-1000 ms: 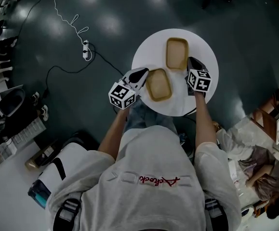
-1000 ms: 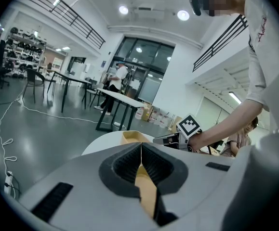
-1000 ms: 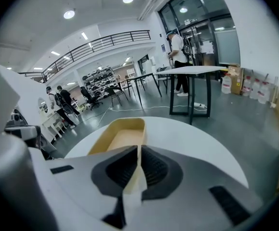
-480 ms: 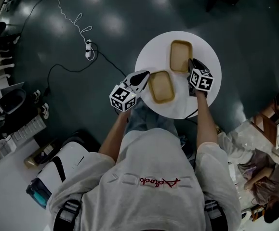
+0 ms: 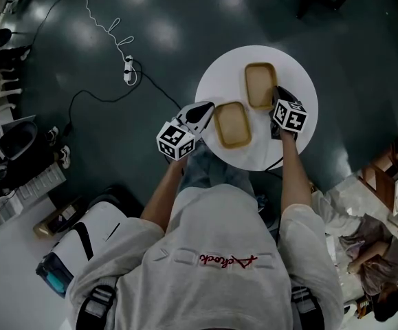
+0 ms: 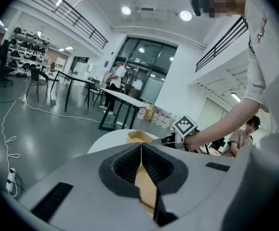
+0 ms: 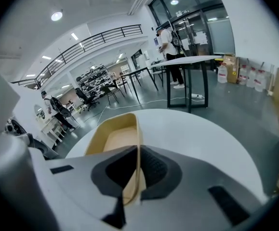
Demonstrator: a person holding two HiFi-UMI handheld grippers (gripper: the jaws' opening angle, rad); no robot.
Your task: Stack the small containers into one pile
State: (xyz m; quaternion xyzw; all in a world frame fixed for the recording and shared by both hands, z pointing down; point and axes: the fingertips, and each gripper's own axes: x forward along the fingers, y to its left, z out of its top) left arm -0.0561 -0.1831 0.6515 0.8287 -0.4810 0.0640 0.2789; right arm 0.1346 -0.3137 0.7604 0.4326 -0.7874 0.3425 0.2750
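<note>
1. As a second ago, the nearer tan rectangular plastic container (image 5: 232, 124) and the farther tan rectangular plastic container (image 5: 260, 85) lie unstacked on the white round table (image 5: 281, 143).
2. The left gripper (image 5: 207, 108) clenches the nearer one's 9 o'clock wall; its length runs 11-to-5 o'clock.
3. The right gripper (image 5: 279, 92) is closing its jaws on the farther one's 3 o'clock wall; its length runs 12-to-6.

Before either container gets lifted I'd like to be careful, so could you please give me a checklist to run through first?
1. Left gripper shut on the near container wall: ok.
2. Right gripper jaws closing, far container wall between them: ok.
3. Both containers look empty: ok.
4. Containers side by side on the table, not stacked yet: ok.
5. Grips firm enough to lift: cannot tell.
</note>
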